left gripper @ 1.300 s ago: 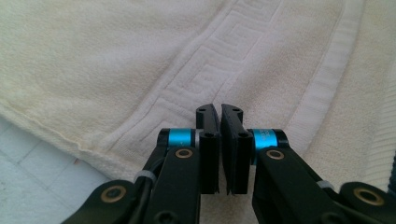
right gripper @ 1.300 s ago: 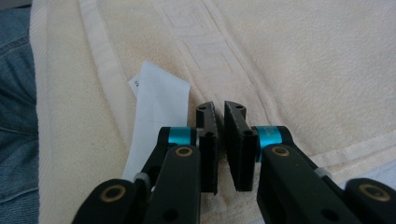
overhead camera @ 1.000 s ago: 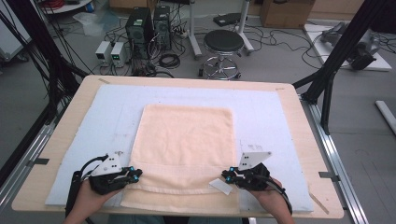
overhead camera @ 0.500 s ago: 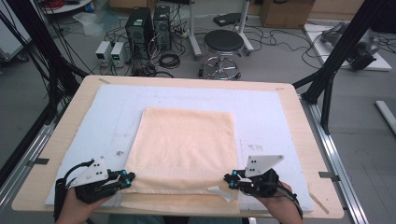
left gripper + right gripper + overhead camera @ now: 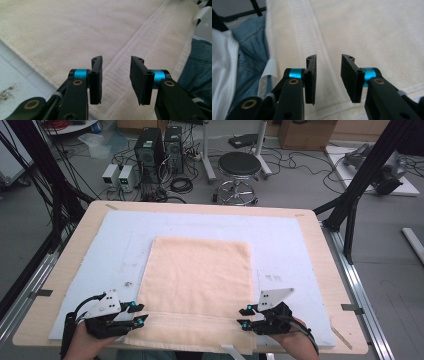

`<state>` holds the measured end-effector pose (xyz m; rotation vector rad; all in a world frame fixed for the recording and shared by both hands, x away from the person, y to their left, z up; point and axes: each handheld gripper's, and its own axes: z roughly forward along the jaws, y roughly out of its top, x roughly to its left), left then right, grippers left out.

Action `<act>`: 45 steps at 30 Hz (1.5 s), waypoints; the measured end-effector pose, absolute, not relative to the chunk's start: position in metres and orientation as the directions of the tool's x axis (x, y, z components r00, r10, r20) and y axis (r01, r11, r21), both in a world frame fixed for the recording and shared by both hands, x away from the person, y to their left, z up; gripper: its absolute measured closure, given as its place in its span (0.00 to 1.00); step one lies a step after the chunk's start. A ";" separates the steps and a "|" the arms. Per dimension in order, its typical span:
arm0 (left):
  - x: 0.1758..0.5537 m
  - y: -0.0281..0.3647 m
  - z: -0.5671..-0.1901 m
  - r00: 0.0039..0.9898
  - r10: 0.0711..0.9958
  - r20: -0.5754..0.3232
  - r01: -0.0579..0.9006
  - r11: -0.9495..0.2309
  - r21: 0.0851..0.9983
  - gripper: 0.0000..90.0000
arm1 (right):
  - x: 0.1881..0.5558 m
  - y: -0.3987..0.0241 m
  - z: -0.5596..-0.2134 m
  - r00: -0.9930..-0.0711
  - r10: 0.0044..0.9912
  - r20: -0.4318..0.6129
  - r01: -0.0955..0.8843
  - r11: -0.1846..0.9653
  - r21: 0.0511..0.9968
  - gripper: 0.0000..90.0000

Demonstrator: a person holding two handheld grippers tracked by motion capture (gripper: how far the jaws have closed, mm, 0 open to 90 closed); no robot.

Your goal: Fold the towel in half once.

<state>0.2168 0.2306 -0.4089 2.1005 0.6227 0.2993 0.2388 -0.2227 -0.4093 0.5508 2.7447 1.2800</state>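
Note:
A cream towel (image 5: 200,285) lies flat on a pale mat (image 5: 300,250), its patterned border band along the near edge. My left gripper (image 5: 139,314) rests at the towel's near left corner and my right gripper (image 5: 241,317) at its near right corner, both pointing inward. In the left gripper view the gripper (image 5: 116,60) hovers over the towel (image 5: 75,30). The right gripper (image 5: 329,58) hangs likewise over the towel (image 5: 374,30). Both pairs of jaws have just been opening, and nothing is pinched between them.
The mat covers a wooden table (image 5: 322,235). The person's jeans (image 5: 197,65) sit just past the towel's near edge, beside a white label (image 5: 268,72). A dark smudge (image 5: 7,91) marks the mat. A stool (image 5: 240,167) and computer towers (image 5: 150,145) stand beyond the table.
Both grippers were shut at the towel's near corners and now stand open. The hands drew back toward the near edge, and the towel slid slightly nearer and lies flat.

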 end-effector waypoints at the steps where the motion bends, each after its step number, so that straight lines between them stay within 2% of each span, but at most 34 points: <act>1: 0.219 0.229 -0.409 0.843 0.538 -0.021 0.320 -0.470 0.823 0.67 | 0.242 -0.224 -0.411 -0.929 0.357 0.096 0.301 0.582 0.756 0.69; 8: 0.238 0.222 -0.413 0.835 0.550 -0.038 0.338 -0.455 0.824 0.63 | 0.260 -0.226 -0.418 -0.905 0.413 0.098 0.338 0.562 0.755 0.59; 13: 0.250 0.223 -0.414 0.816 0.576 -0.057 0.361 -0.430 0.827 0.59 | 0.273 -0.228 -0.421 -0.885 0.452 0.109 0.364 0.525 0.769 0.46; 16: 0.256 0.224 -0.415 0.803 0.591 -0.076 0.378 -0.406 0.832 0.54 | 0.280 -0.228 -0.421 -0.866 0.488 0.109 0.383 0.507 0.772 0.35; 19: 0.261 0.224 -0.414 0.792 0.603 -0.091 0.389 -0.385 0.837 0.50 | 0.285 -0.228 -0.421 -0.856 0.502 0.124 0.399 0.488 0.776 0.30; 34: 0.276 0.224 -0.407 0.773 0.624 -0.111 0.398 -0.341 0.852 0.35 | 0.304 -0.227 -0.413 -0.818 0.564 0.115 0.399 0.411 0.820 0.22; 45: 0.293 0.219 -0.396 0.768 0.633 -0.098 0.385 -0.334 0.860 0.34 | 0.316 -0.222 -0.403 -0.823 0.566 0.051 0.376 0.475 0.796 0.21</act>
